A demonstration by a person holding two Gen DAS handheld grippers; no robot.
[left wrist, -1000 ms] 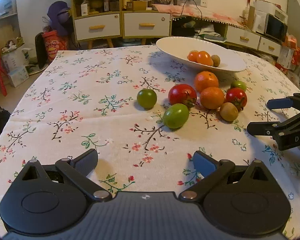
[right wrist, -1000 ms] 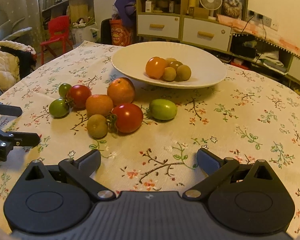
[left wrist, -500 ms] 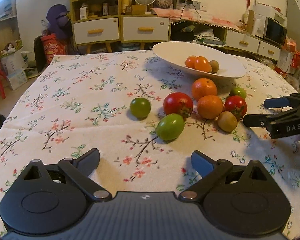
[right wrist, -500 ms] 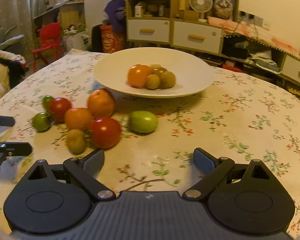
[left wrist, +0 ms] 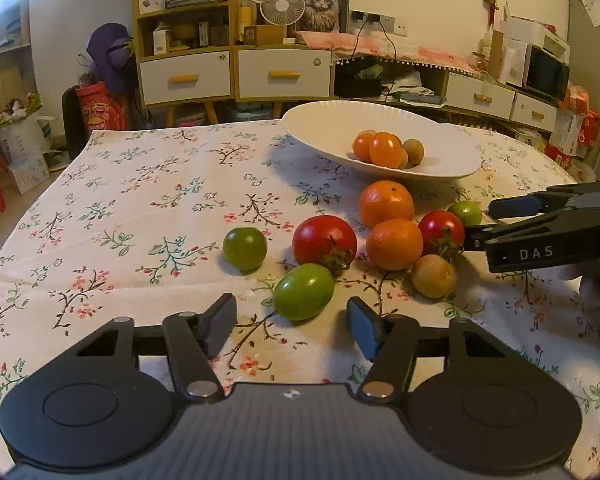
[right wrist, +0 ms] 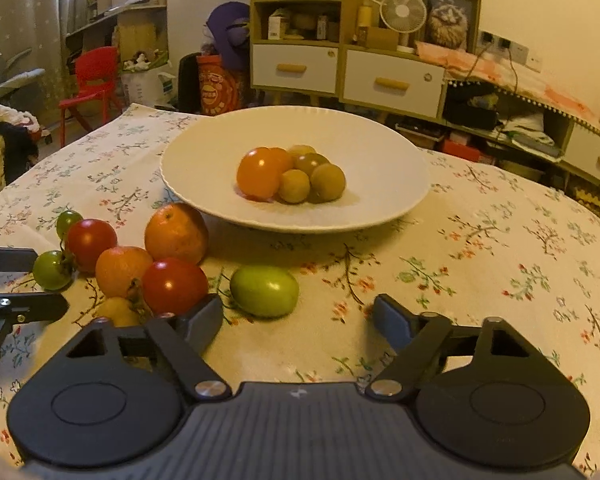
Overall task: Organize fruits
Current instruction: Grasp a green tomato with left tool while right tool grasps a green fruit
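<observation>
Both tongs are closing in on the loose fruit: the left tongs [left wrist: 292, 326], jaws wide and empty, now bracketing the green tomato [left wrist: 304, 291] just ahead; the right tongs [right wrist: 298, 320], equally wide, nearing another green tomato [right wrist: 265, 290] short of the white bowl [right wrist: 400, 208].

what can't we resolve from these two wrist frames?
- Fruit count in the white bowl: in both views the front fruits and the rim hide part of the pile.
- Kiwi: right wrist view, mostly hidden behind the right tongs; clear in the left view.
- Left tongs: right wrist view cuts them off at its left edge.
- Person's hand: cut off by the frame edge.
</observation>
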